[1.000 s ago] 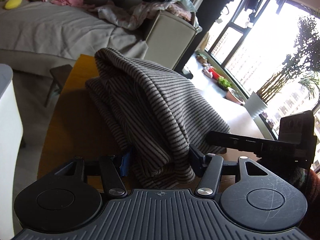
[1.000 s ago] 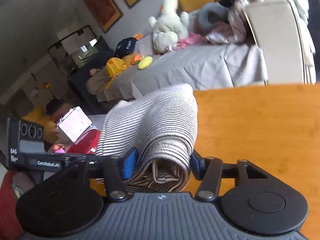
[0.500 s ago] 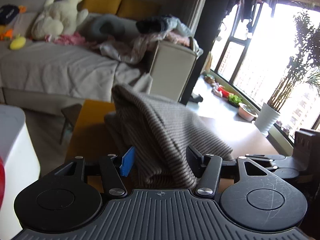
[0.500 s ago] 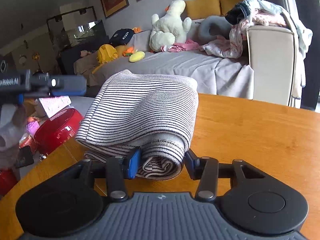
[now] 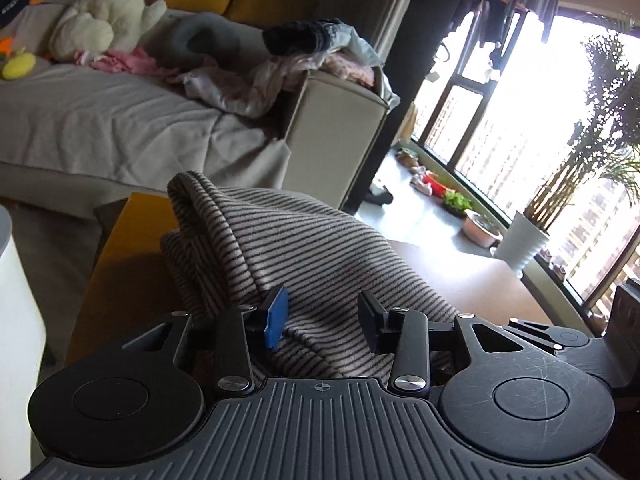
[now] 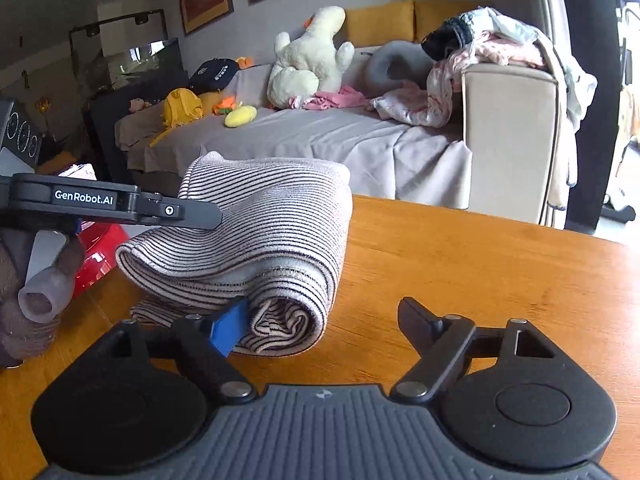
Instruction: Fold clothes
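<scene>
While the striped garment [image 6: 256, 240] lies folded into a thick bundle on the wooden surface [image 6: 480, 272], near the edge that faces the sofa [image 6: 320, 140], the fold itself looks done and the step in hand is letting go. The right gripper [image 6: 320, 328] has its jaws opening, spread wide, with the rolled end of the bundle just beside the blue pad and clear of the other. The left gripper [image 5: 322, 320] has its jaws closing, with striped cloth between them, though I cannot tell whether the pads press on it. Seen from the right wrist, the bundle's long axis runs away from the camera toward the sofa, rolled end nearest. Next, I judge, both grippers need to back off without dragging the layers open.
</scene>
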`<state>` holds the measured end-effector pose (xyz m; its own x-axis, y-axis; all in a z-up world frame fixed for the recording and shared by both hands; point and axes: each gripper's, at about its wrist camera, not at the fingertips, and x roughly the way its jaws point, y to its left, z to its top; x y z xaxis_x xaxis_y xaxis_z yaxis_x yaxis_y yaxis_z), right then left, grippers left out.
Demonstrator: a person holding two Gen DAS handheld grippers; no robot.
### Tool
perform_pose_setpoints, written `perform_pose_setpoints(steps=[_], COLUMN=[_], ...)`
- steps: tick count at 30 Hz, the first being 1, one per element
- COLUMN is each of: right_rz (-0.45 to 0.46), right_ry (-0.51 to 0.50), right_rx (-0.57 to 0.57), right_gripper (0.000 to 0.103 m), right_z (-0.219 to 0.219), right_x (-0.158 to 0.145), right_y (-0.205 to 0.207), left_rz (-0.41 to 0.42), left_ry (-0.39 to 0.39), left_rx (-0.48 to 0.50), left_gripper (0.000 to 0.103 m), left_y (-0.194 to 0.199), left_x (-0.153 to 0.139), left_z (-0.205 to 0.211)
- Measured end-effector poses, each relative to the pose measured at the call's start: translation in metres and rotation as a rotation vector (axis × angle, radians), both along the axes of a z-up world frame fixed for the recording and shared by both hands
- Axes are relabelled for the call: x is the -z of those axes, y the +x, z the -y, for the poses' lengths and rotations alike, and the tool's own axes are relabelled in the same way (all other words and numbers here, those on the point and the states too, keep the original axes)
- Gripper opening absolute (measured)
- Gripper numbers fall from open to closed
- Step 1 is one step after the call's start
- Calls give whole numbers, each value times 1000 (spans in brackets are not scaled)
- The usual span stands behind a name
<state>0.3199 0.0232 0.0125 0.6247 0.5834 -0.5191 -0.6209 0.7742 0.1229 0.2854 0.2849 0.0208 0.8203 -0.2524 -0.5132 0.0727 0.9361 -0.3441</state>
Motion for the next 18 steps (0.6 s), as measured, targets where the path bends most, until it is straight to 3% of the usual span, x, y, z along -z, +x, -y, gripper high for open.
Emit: perform_pose_setpoints(steps=[3, 7, 9, 11, 14, 18], right_rz=[10, -15, -44, -75, -101, -121], right_ry=[17, 109, 120, 119, 113, 51], right_rx=[62, 128, 163, 202, 253, 312], right_gripper=[101, 103, 103, 103, 103, 103], right_z=[12, 45, 59, 73, 88, 97], right_x=[0, 0, 2, 3, 4, 5], right_y=[-15, -41, -53, -65, -84, -106], left_rz=[24, 74, 100, 102, 49, -47], left_ry=[20, 29, 44, 79, 135, 124], left_rx=[-27, -124, -172, -204, -223, -236], left_gripper=[43, 48, 71, 84, 96, 101], left_y=[-6, -31, -52, -78, -112, -142], left_x=[1, -5, -11, -14, -6, 12], left_z=[5, 16, 28, 47, 74, 100])
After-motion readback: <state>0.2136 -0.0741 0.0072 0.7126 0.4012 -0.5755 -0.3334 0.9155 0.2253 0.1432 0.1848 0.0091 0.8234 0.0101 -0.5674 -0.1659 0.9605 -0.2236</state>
